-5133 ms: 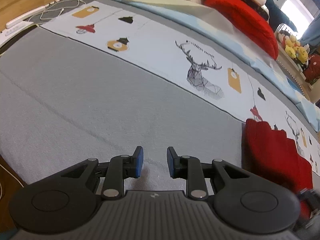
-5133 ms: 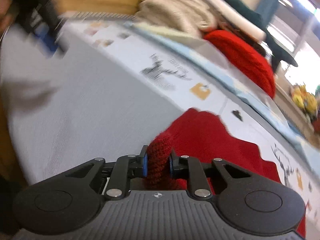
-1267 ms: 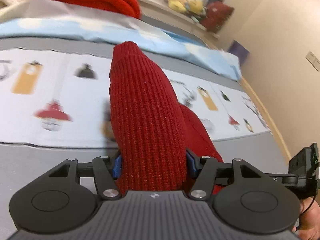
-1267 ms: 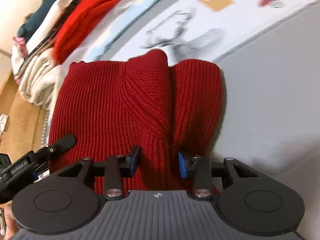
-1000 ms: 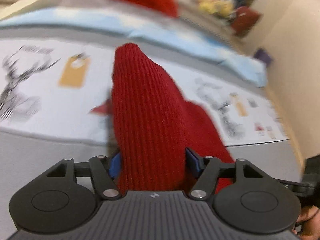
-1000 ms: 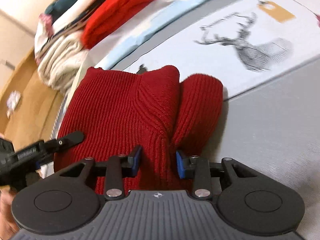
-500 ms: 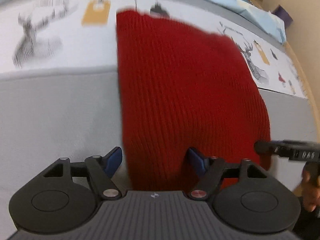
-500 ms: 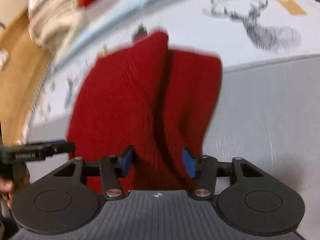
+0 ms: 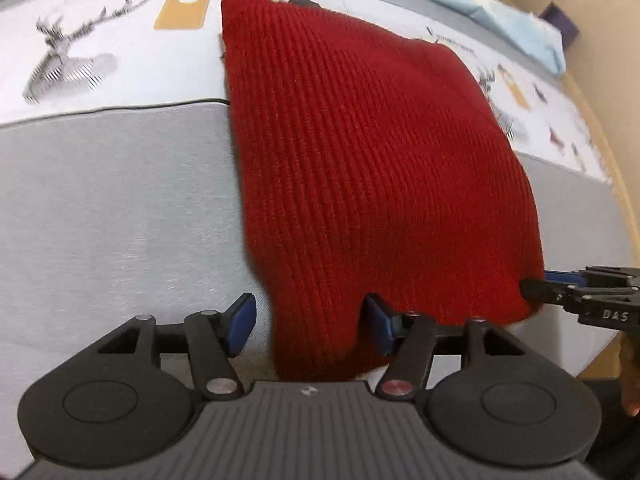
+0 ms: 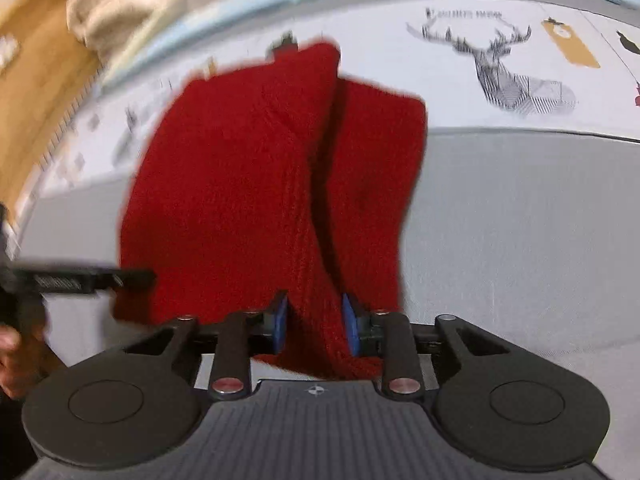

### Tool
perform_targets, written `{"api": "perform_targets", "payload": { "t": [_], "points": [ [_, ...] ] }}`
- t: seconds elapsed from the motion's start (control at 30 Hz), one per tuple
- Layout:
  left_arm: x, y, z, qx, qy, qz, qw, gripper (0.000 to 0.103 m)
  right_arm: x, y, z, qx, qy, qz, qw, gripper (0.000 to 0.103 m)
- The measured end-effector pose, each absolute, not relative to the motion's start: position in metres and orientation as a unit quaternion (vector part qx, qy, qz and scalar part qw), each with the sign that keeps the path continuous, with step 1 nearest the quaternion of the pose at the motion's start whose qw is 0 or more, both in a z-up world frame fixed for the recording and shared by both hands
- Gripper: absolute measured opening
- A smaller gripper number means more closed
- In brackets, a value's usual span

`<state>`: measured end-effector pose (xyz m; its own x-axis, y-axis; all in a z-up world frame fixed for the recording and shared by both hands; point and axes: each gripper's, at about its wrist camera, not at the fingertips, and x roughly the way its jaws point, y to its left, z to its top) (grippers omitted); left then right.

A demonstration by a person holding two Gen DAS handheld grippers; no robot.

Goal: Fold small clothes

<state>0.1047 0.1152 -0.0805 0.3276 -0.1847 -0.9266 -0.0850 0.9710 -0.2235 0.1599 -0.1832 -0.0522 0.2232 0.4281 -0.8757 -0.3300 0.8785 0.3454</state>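
Note:
A red knitted garment [image 9: 380, 160] lies folded on the bed, half on the grey sheet [image 9: 100, 220] and half on the white printed cloth [image 9: 80, 60]. My left gripper [image 9: 308, 322] holds its jaws around the garment's near left corner. They are closing; the right pad touches the knit and the left pad stands clear of it. My right gripper [image 10: 314, 322] is at the near right corner, its jaws closing with both blue pads pressed on a thick fold of the garment [image 10: 240, 180]. Each gripper's fingers show at the edge of the other's view [image 9: 560, 288] [image 10: 80, 278].
A beige blanket pile [image 10: 120, 4] and a light blue sheet [image 9: 500, 12] lie along the bed's far side. Wooden floor [image 10: 32, 60] shows past the bed's edge. A hand [image 10: 16, 356] grips the left tool's handle.
Both grippers have tipped downwards and lowered the garment's near edge onto the grey sheet, so it now lies spread flat. The jaws widened briefly, then narrowed again.

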Motion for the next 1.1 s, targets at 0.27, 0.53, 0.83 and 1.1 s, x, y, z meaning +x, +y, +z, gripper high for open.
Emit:
{"api": "perform_targets", "payload": {
  "t": [0.27, 0.53, 0.83, 1.1],
  "points": [
    [0.036, 0.099, -0.005, -0.021, 0.504, 0.053, 0.862, 0.092, 0.127, -0.192, -0.041, -0.090, 0.553, 0.200, 0.804, 0.052],
    [-0.055, 0.060, 0.029, -0.044, 0.395, 0.038, 0.917, 0.103, 0.055, -0.229, 0.034, 0.000, 0.378, 0.150, 0.913, 0.083],
    [-0.075, 0.006, 0.003, -0.025, 0.373, 0.071, 0.925, 0.103, -0.026, -0.222, 0.028, 0.012, 0.365, 0.125, 0.923, 0.094],
    [-0.058, 0.023, -0.014, -0.040, 0.387, 0.093, 0.917, 0.103, -0.013, -0.202, 0.016, -0.006, 0.368, 0.137, 0.920, 0.102]
  ]
}}
